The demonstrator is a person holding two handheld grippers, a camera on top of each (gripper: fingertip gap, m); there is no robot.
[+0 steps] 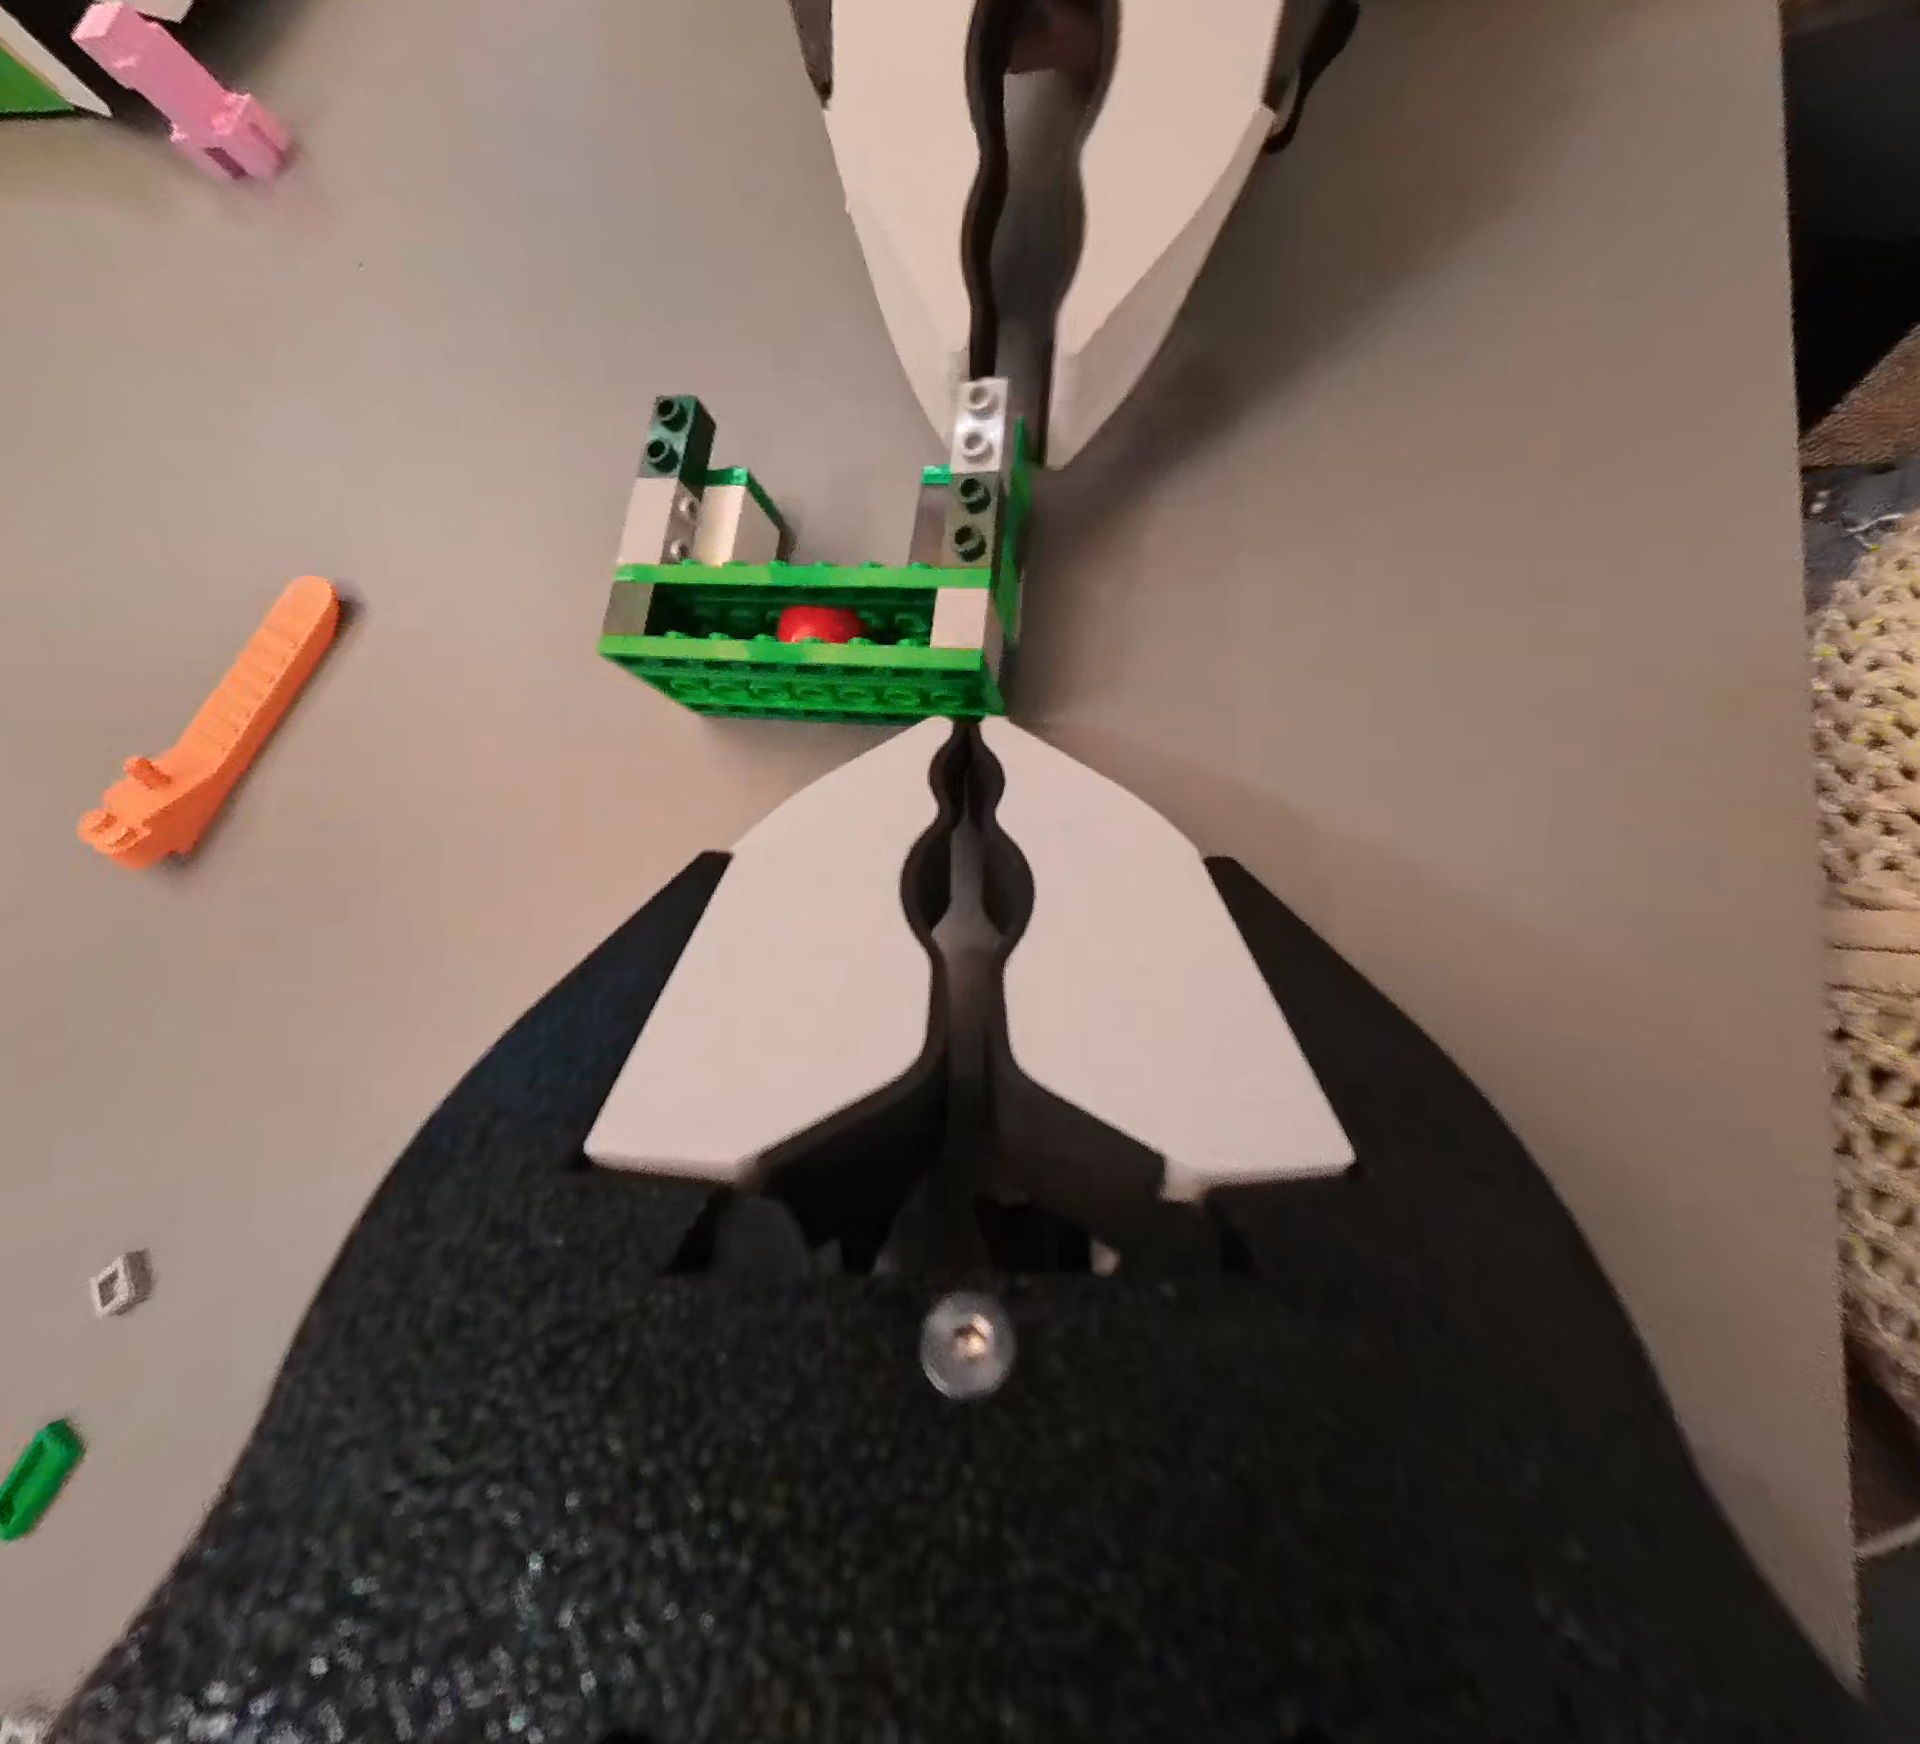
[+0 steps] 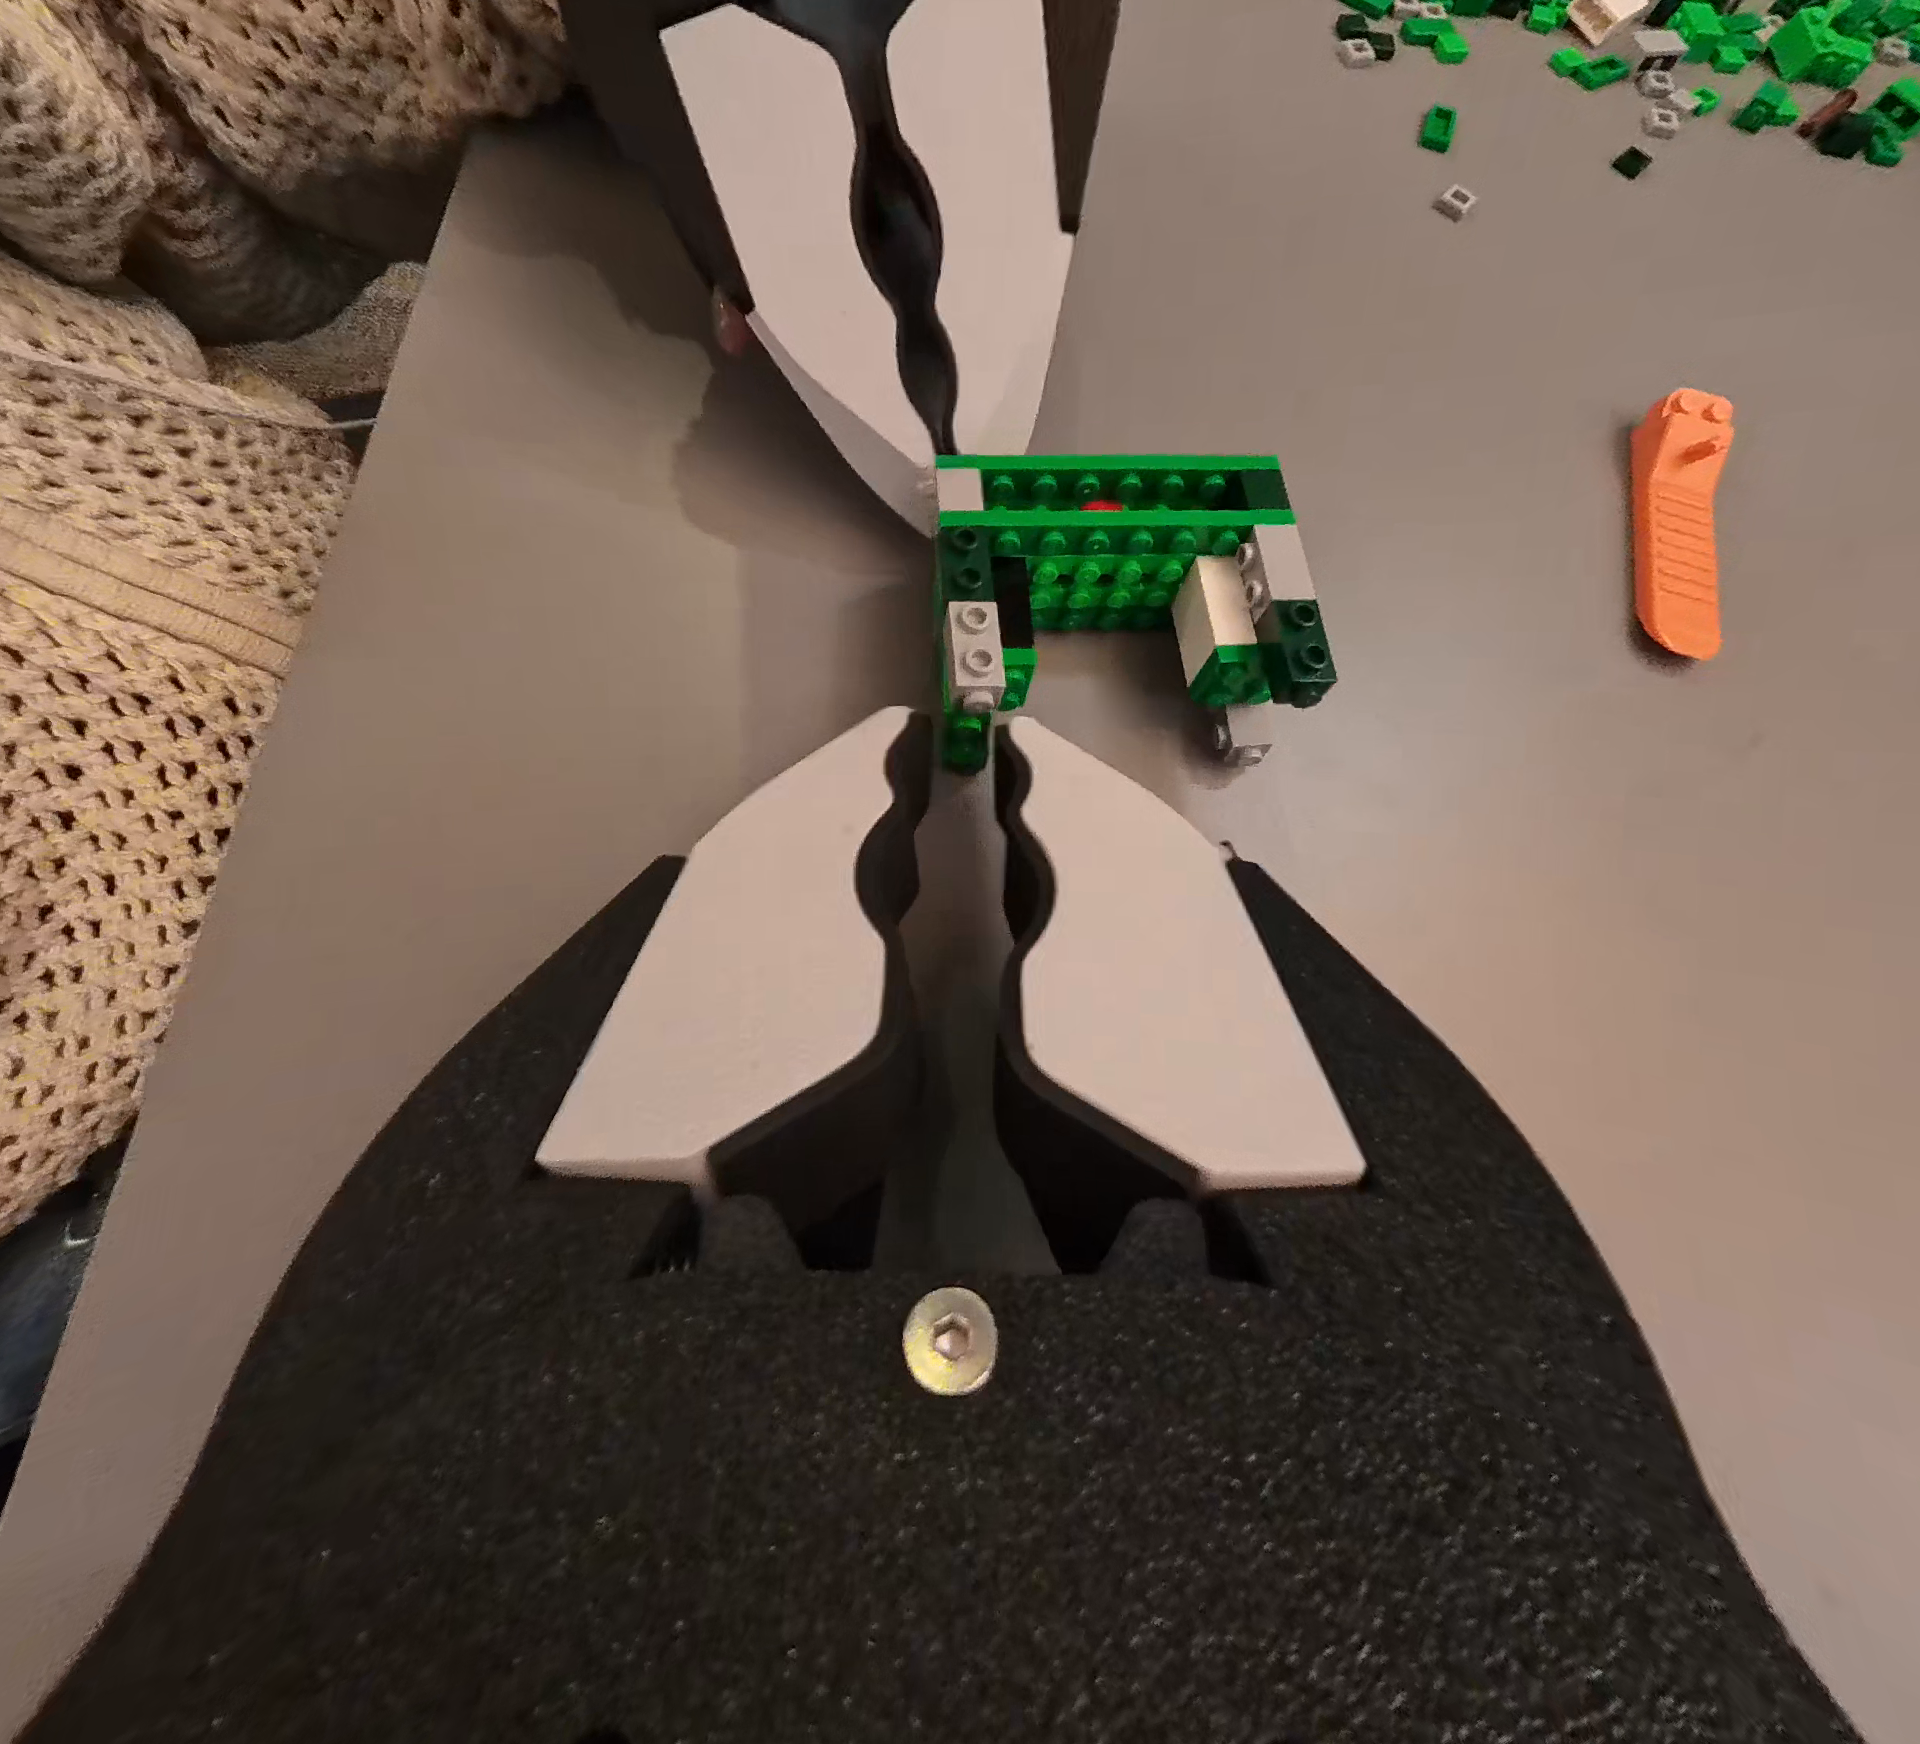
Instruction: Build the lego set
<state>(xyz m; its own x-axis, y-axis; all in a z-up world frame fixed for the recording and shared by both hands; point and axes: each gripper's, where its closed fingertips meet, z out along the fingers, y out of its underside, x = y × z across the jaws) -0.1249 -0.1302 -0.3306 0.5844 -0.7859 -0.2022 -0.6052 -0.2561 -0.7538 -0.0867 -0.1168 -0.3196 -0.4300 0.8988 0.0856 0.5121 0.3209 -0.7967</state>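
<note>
The green lego build (image 1: 821, 645) lies on the grey table (image 1: 520, 344), with a red piece inside and two arms of dark green, grey and white bricks. It also shows in the right wrist view (image 2: 1112, 541). My left gripper (image 1: 961, 730) is shut, with its tips touching the build's near right corner; it also shows in the right wrist view (image 2: 935, 473). My right gripper (image 2: 964, 744) is closed on a small green brick (image 2: 966, 738) at the end of the build's grey-tipped arm. It enters the left wrist view (image 1: 1023, 432) from the top.
An orange brick separator (image 1: 208, 728) (image 2: 1678, 520) lies beside the build. A pile of loose green bricks (image 2: 1662, 1) is at the far right. A pink piece (image 1: 187, 94), small loose pieces (image 1: 123, 1279) and a knit sleeve (image 2: 156, 551) by the table edge. Both grippers' tips are roughly 15 cm from the orange brick separator (image 2: 1678, 520). It turns up in the left wrist view (image 1: 230, 712) as well.
</note>
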